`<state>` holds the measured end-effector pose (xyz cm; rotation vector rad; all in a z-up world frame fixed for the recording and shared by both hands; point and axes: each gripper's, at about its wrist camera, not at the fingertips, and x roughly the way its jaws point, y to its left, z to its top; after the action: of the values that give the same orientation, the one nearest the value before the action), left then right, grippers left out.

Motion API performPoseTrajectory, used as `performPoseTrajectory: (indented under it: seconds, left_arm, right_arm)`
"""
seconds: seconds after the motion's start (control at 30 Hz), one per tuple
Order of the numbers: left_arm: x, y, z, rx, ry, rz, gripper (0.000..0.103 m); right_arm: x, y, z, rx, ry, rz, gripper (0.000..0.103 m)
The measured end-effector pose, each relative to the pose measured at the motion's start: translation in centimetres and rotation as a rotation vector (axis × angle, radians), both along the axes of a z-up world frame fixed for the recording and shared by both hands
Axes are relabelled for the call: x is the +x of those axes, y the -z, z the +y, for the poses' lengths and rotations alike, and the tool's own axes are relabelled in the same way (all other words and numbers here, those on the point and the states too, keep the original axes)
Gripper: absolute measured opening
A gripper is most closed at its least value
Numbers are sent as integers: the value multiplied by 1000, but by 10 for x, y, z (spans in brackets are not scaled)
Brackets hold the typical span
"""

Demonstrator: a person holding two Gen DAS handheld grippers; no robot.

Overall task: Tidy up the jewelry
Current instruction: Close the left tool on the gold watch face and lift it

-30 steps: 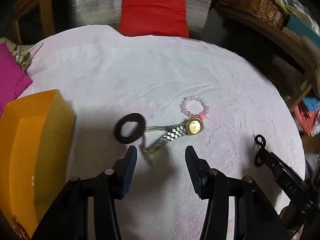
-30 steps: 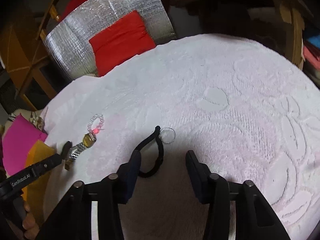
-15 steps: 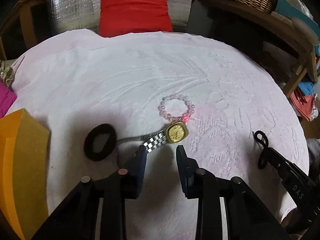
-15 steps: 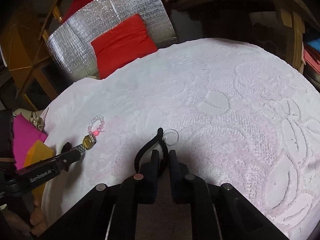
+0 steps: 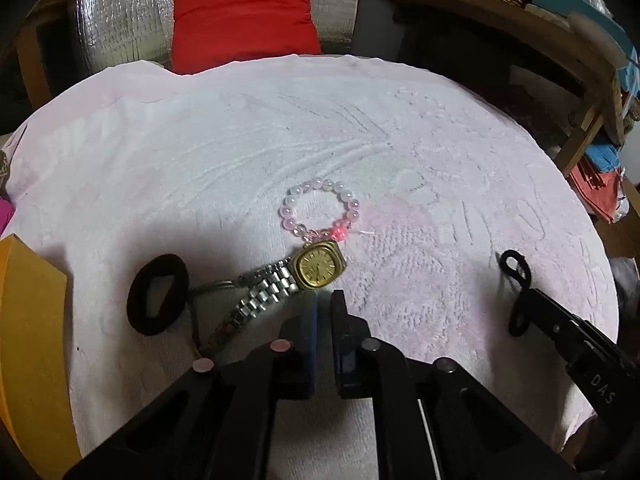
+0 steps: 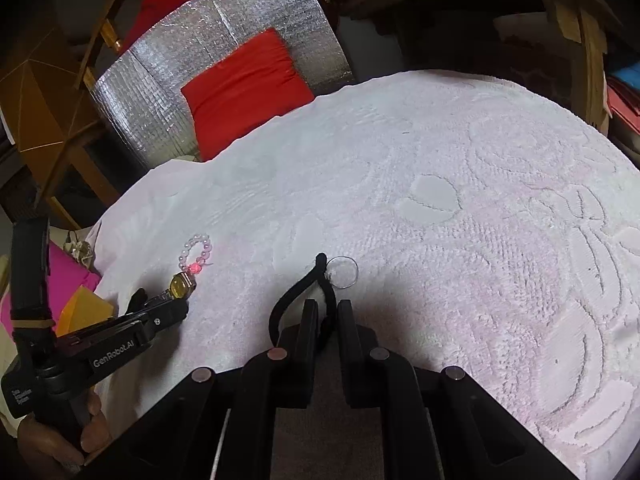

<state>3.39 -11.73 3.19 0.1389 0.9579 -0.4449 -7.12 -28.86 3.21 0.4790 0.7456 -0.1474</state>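
Left claw (image 5: 323, 300): jaws together, tips right at the near edge of the gold watch (image 5: 318, 267); nothing visibly caught between them, so it looks like a miss or a bare nip at the case edge.
Watch position: lying on the pink-white towel (image 5: 400, 140) over the bench, face just ahead of the left claw, steel strap trailing back and to the left, towards the black hair tie (image 5: 157, 294). That long axis runs diagonally across the claw's line.
Bead bracelet (image 5: 320, 210): just beyond the watch, touching or nearly touching its top.
Right claw (image 6: 325, 320): clamped on the black cord loop (image 6: 298, 294), whose far end sits against a clear ring (image 6: 342, 272).
Nearer hand: the left, clearly; the right is well apart from the watch.
Orange box (image 5: 28, 340): at the left edge, probably the destination.
Change: a second ago both claws stood wide apart; now both have snapped together, and the left has crept forward to the watch.
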Motion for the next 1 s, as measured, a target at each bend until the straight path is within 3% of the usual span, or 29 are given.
performPoseTrajectory:
  seconds: [0.17,0.33,0.4,0.47,0.57,0.8,0.9,1.0]
  left_arm:
    - [-7,-11,8,-37,-10,-33,4]
    - [5,-17,8,-12,-1,-39,5]
    - [14,-14,3,10,14,-27,13]
    - [19,-10,0,28,26,-22,33]
    - [21,-8,-5,21,77,-25,47]
    - [22,-1,-13,73,160,-37,48]
    - [23,-2,-12,69,153,-41,33]
    - [18,-3,-10,60,161,-43,31]
  right_arm:
    - [-1,-1,3,-6,-1,-3,11]
    - [-1,-1,5,-14,1,-3,11]
    - [-1,0,4,-10,1,1,11]
    - [0,1,3,-5,3,2,11]
    - [1,2,2,-3,0,3,11]
    - [4,3,1,3,-3,7,11]
    - [5,3,0,5,-3,6,11]
    - [4,3,1,0,-1,5,11]
